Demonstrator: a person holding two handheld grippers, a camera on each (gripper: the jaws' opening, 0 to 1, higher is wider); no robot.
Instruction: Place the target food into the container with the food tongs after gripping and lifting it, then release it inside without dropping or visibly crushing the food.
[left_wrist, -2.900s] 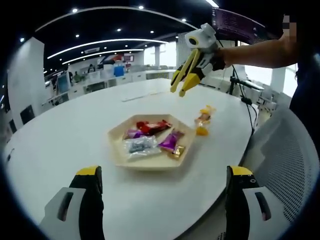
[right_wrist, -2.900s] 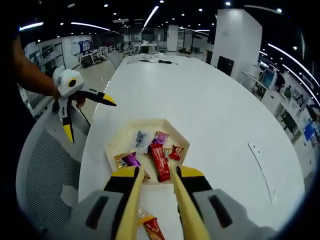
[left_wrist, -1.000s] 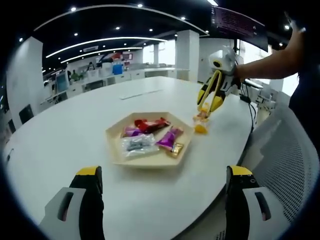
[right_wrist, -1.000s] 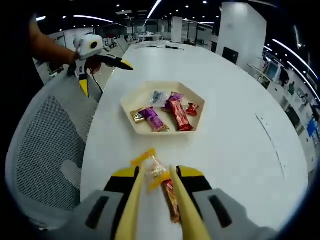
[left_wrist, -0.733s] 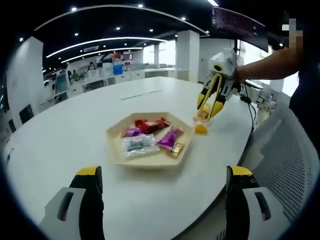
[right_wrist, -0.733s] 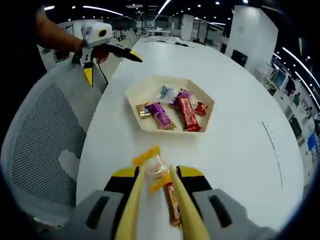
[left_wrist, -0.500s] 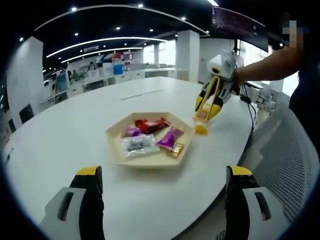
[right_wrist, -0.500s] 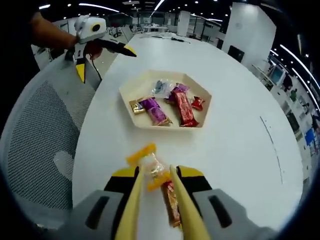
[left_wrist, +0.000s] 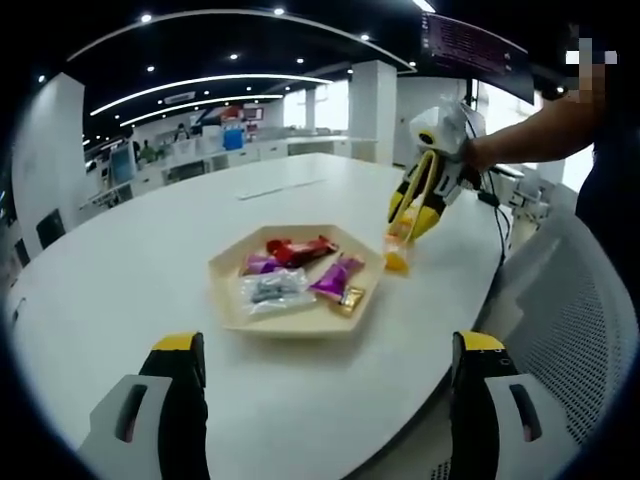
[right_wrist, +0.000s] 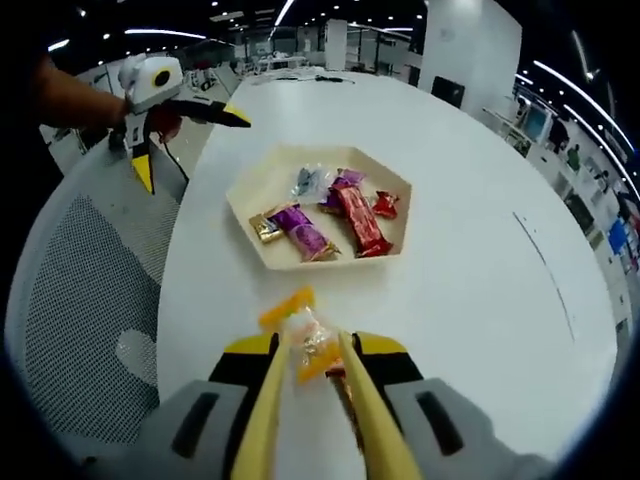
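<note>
The right gripper (right_wrist: 305, 350), low in its view, has its tongs (right_wrist: 360, 420) clamped on the orange-ended candy (right_wrist: 300, 335) and has just lifted it clear of the table (right_wrist: 480, 150). The hexagonal tray (right_wrist: 400, 185) waits above. The left gripper (left_wrist: 325, 375) hangs with jaws apart.

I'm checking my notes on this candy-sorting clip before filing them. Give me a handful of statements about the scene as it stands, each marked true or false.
1. The right gripper holds an orange-ended wrapped candy between its tongs. True.
2. The hexagonal tray is empty. False: several wrapped snacks lie in it, among them a red bar and a purple packet.
3. The held candy is already over the tray. False: it is at the tray's side, over the white table.
4. The left gripper is shut on a snack. False: its jaws stand apart, holding nothing.
5. A mesh chair stands beside the table. True.
</note>
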